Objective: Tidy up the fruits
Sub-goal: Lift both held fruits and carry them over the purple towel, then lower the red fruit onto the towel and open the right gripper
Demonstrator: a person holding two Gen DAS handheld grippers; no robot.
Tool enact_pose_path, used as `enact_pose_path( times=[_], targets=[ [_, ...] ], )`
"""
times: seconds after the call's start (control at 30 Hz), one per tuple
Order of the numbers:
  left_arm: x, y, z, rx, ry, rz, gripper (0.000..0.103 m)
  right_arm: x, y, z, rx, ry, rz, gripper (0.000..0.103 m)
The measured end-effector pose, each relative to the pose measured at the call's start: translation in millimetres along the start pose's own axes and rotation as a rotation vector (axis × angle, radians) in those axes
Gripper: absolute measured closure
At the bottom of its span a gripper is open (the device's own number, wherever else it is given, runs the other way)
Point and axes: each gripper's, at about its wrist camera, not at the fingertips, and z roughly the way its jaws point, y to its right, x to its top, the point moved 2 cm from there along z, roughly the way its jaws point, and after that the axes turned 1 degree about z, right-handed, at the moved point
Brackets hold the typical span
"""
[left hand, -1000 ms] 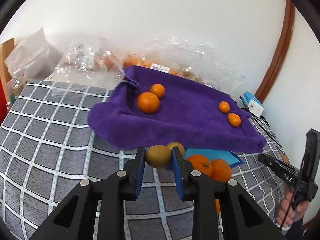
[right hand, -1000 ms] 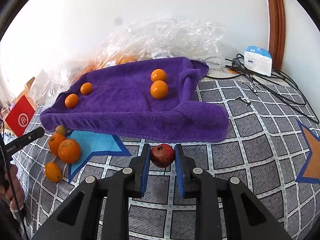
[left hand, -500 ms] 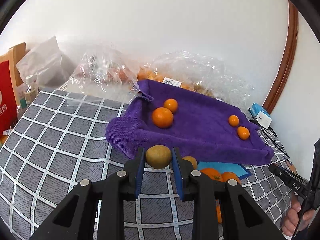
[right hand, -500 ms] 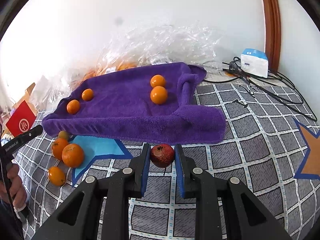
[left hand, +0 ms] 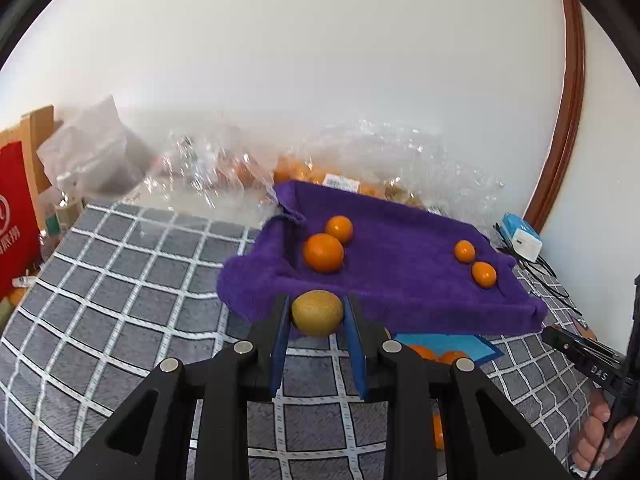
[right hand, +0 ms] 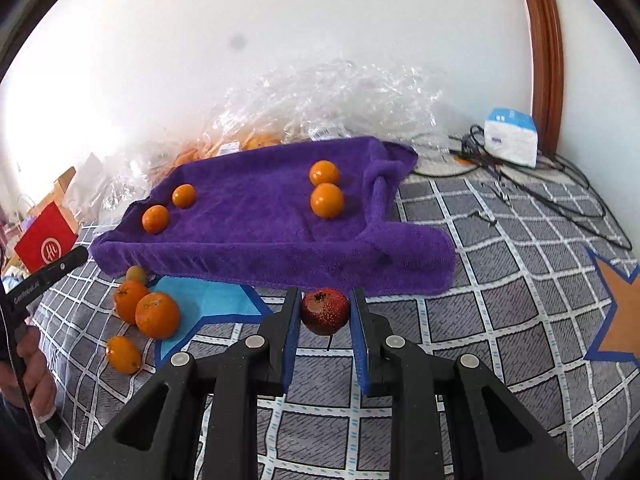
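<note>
My left gripper (left hand: 316,316) is shut on a yellow-brown round fruit (left hand: 317,313) and holds it above the checked cloth, just before the near edge of the purple towel (left hand: 400,264). My right gripper (right hand: 325,312) is shut on a small dark red fruit (right hand: 325,310), held near the towel's (right hand: 260,216) front edge. Several oranges lie on the towel, two near its left fold (left hand: 323,252) and two at its right (left hand: 483,274). Loose oranges (right hand: 157,315) and a small greenish fruit (right hand: 137,274) lie on the cloth beside the towel.
Clear plastic bags of fruit (left hand: 248,168) lie behind the towel against the wall. A red box (left hand: 16,224) stands at the left. A white and blue charger (right hand: 510,142) with black cables (right hand: 560,192) lies at the right. The other hand-held gripper (left hand: 600,368) shows at the right edge.
My left gripper has risen and drawn back to the left with its fruit, so the towel looks farther and more to the right. My right gripper has lifted slightly with the red fruit.
</note>
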Motion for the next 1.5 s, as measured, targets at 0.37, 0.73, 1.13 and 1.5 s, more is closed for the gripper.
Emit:
enact_pose_path(
  times=[0.37,0.73,1.13,1.5],
  targets=[
    [43.4,3.1,-25.8,0.004,0.050,-0.025,0.078,34.0,-18.0,-26.7,0.023,0.057,-0.025,0.079],
    [101.9,9.2,-10.1,0.030,0.096,-0.029,0.078,104.6,-20.5,-12.0,0.008,0.126,-0.010,0.079],
    [70.0,-8.3,64.6,0.014,-0.045,-0.108,0.078,80.3,7.4,59.7,0.000,-0.019,0.046,0.079],
    [62.4,-1.4,73.9,0.028,-0.094,-0.082,0.078,62.8,-2.0,93.2,-0.019,-0.130,-0.007,0.079]
  ],
)
